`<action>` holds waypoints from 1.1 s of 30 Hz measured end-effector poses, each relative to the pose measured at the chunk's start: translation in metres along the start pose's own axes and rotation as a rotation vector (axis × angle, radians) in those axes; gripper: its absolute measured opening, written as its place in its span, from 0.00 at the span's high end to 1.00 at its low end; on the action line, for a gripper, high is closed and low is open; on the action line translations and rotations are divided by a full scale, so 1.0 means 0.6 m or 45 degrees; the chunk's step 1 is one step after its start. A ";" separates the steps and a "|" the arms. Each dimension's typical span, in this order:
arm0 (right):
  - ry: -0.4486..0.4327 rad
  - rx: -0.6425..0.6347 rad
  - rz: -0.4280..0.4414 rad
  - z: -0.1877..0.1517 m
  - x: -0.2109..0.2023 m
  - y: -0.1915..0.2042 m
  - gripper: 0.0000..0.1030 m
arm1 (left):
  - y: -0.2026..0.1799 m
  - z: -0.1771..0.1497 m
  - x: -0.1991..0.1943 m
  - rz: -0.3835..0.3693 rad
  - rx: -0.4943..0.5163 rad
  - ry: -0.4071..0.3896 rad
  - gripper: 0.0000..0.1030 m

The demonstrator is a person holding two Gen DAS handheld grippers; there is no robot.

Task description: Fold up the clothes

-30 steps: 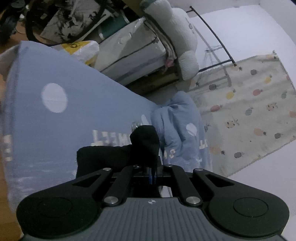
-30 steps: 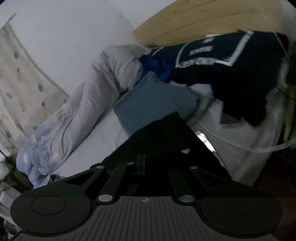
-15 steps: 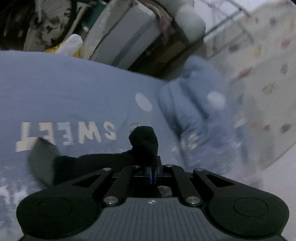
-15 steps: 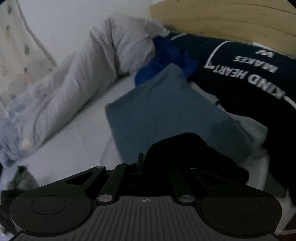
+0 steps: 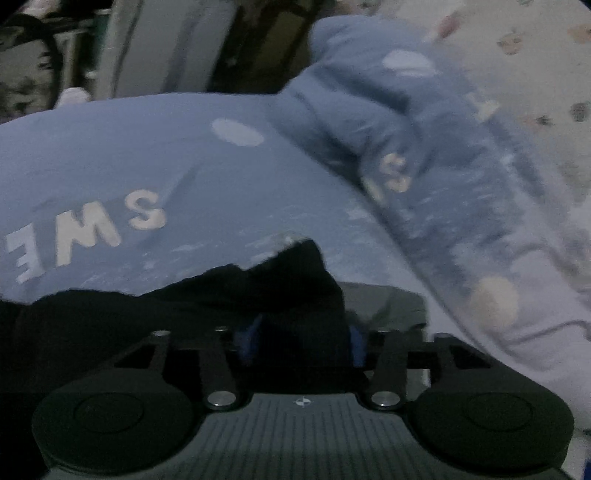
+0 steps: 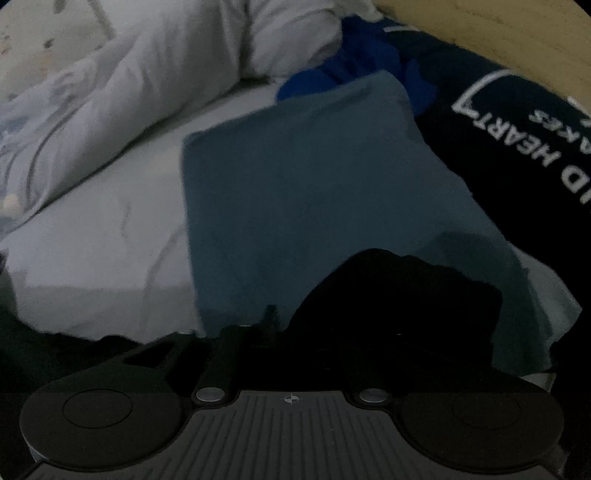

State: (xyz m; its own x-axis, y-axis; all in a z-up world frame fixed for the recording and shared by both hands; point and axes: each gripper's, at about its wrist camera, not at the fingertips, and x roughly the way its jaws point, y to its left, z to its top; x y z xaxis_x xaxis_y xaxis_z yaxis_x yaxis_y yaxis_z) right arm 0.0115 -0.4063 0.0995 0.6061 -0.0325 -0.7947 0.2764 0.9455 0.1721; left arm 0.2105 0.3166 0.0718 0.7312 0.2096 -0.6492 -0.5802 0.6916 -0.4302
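A black garment (image 5: pixel 280 291) is bunched between the fingers of my left gripper (image 5: pixel 301 332), which is shut on it just above a light blue blanket (image 5: pixel 147 162) printed with white letters. My right gripper (image 6: pixel 291 328) is also shut on the black garment (image 6: pixel 399 295), low over a folded grey-blue cloth (image 6: pixel 314 177) on the white bed sheet (image 6: pixel 96 236). The fingertips of both grippers are hidden under the black fabric.
A dark navy shirt with white lettering (image 6: pixel 517 140) and a bright blue cloth (image 6: pixel 354 70) lie behind the folded cloth. A pale quilt (image 6: pixel 147 74) is bunched at the left. A fruit-print sheet (image 5: pixel 535 55) lies beyond the blanket, with a wooden headboard (image 6: pixel 498 26) behind.
Both grippers have come down and forward with the black garment. The blanket now fills the left view, and the folded grey-blue cloth has come much closer in the right view.
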 end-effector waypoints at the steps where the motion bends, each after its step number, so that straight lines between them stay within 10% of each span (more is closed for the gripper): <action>1: -0.017 -0.013 0.004 -0.003 -0.014 0.001 0.34 | 0.009 0.007 -0.011 -0.049 -0.007 0.005 0.29; 4: -0.090 -0.121 0.017 -0.020 -0.072 0.005 0.10 | 0.045 0.019 -0.063 -0.162 -0.030 -0.027 0.24; 16: -0.309 -0.289 -0.064 -0.105 -0.195 0.072 0.04 | 0.217 0.054 -0.253 -0.235 0.072 -0.121 0.18; 27: -0.260 -1.076 0.475 -0.352 -0.143 0.412 0.06 | 0.269 0.017 -0.218 -0.475 0.099 0.212 0.18; 33: -0.153 -1.387 0.404 -0.418 -0.072 0.494 0.57 | 0.266 0.003 -0.190 -0.636 0.024 0.270 0.18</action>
State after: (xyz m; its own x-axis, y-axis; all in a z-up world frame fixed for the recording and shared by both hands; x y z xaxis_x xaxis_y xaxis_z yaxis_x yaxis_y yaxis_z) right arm -0.1199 -0.0433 0.0389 0.6170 0.2827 -0.7344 -0.6607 0.6932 -0.2882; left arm 0.0352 0.4041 0.0783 0.8269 -0.2902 -0.4816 -0.1728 0.6839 -0.7088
